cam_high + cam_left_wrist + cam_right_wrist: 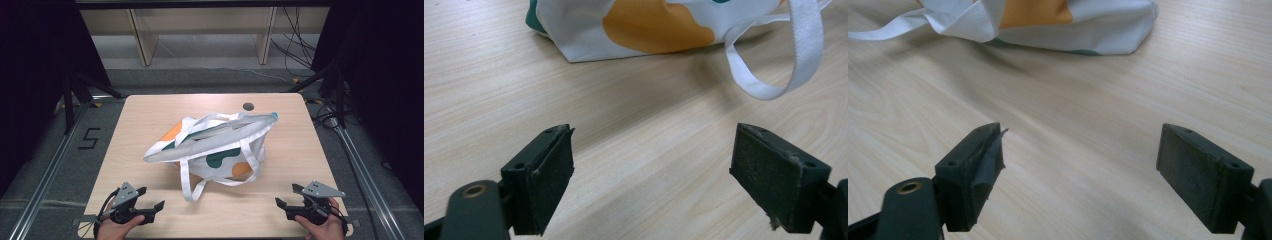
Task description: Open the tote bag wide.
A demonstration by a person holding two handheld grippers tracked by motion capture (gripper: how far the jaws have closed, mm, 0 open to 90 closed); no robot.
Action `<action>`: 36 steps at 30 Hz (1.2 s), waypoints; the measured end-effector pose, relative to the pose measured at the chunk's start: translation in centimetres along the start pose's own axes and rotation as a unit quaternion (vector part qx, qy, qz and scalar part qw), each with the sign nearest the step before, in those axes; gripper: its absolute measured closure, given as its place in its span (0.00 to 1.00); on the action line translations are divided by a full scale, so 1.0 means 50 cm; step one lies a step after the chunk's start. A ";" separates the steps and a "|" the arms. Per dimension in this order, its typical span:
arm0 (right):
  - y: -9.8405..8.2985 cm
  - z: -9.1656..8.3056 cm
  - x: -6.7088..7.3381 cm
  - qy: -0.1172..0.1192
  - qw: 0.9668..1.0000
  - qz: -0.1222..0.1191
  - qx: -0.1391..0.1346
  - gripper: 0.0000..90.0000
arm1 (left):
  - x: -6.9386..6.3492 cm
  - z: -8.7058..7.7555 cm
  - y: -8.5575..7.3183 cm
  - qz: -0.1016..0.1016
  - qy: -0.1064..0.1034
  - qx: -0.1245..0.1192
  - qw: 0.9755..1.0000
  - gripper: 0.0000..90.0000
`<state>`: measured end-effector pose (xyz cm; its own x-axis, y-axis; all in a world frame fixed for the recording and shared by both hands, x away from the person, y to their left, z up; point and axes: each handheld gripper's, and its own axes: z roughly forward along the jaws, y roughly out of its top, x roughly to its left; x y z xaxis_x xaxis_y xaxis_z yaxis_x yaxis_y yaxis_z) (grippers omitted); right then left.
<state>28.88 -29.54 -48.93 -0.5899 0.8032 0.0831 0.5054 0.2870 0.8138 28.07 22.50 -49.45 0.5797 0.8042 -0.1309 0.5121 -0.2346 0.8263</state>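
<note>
Near edge of the table (300, 150): left gripper (150, 199) and right gripper (287, 196), both with jaws wide and empty, pointing at the bag (220, 142). The bag lies mid-table, its long axis running near-left to far-right, with one strap (186, 182) looping toward the near edge.

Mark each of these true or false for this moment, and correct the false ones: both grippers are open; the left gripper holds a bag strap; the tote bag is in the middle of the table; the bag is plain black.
1. Both the left gripper and the right gripper are open. True.
2. The left gripper holds a strap. False: its jaws are apart with nothing between them.
3. The tote bag lies mid-table. True.
4. The bag is plain black. False: white with orange and green patches.
</note>
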 end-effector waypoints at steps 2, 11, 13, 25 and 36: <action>0.000 0.000 -0.001 0.000 1.000 -0.001 0.000 0.22 | -0.001 0.000 0.000 -0.006 0.001 0.000 1.000 0.19; -0.001 0.002 0.004 -0.006 1.000 0.016 0.006 0.21 | -0.003 0.002 0.000 -0.008 -0.001 -0.001 1.000 0.19; -0.001 0.000 0.004 0.001 1.000 0.012 0.005 0.21 | -0.001 0.001 0.000 -0.004 -0.002 0.000 1.000 0.19; 0.007 0.000 -0.002 0.007 1.000 -0.005 -0.004 0.30 | -0.004 0.001 0.001 -0.013 -0.008 0.002 1.000 0.19; 0.059 -0.018 -0.006 0.034 0.999 -0.015 -0.038 0.87 | -0.012 -0.015 0.031 0.020 -0.025 -0.006 0.999 0.58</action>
<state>29.99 -29.40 -46.02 -0.6475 0.7562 0.0943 0.4381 0.2681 0.8580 28.05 22.04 -47.67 0.6310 0.7657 -0.1251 0.4810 -0.2595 0.8374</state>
